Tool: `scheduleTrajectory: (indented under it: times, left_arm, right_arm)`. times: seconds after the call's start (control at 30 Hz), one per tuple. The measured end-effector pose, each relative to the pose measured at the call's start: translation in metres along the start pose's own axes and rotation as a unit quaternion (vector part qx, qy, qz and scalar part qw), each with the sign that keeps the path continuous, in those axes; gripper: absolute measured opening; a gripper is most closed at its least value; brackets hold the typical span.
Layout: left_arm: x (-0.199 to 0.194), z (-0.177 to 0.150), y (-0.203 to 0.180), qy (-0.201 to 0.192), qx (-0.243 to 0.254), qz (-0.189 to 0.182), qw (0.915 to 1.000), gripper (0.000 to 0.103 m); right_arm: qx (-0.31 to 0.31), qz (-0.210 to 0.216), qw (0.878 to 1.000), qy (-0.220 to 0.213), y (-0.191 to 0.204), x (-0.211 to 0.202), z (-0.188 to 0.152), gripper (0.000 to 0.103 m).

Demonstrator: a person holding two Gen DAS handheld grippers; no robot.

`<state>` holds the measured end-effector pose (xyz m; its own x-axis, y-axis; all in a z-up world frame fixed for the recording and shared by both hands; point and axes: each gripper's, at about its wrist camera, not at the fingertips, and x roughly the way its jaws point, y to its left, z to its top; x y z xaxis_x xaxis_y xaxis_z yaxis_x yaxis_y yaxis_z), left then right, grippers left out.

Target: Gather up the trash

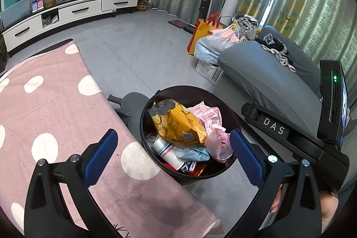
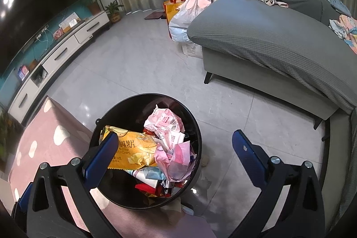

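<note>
A black round trash bin (image 1: 189, 173) is sitting on the grey floor in the lower middle of both views, just beside the edge of a table draped in a pink cloth with white dots (image 1: 55, 117). The bin is holding a heap of rubbish: a yellow chip bag (image 1: 178, 124) is lying on top toward the left, crumpled pink and white wrappers (image 1: 209, 117) are lying to its right, and a pink plastic bag (image 2: 176, 160) is bunching below them. Red and blue scraps are showing near the bottom edge.

The left gripper (image 1: 174, 155) is hanging over the bin with its blue fingers spread wide, holding nothing. The right gripper (image 2: 176, 151) is likewise hanging above the bin, spread wide and empty; in the left view its black body is reaching in from the right.

A grey sofa (image 2: 267, 37) is filling the upper right, with clothes scattered on it. Shopping bags (image 2: 185, 12) are standing beside its far end. A television (image 2: 33, 15) and white cabinet (image 2: 58, 55) are lining the upper left.
</note>
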<state>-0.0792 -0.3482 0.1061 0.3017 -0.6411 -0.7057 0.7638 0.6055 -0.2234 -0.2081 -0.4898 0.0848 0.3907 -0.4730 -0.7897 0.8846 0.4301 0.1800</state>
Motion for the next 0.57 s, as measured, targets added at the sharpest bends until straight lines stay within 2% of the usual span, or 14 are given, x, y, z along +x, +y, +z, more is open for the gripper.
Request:
scheduleTrajectory:
  times: [0.57]
  left_arm:
    - [-0.0045, 0.0023, 0.0079, -0.002, -0.017, -0.003, 0.9998, 0.100]
  right_arm:
    - [-0.008, -0.009, 1.000, -0.001, 0.0007, 0.0005, -0.0013, 0.100]
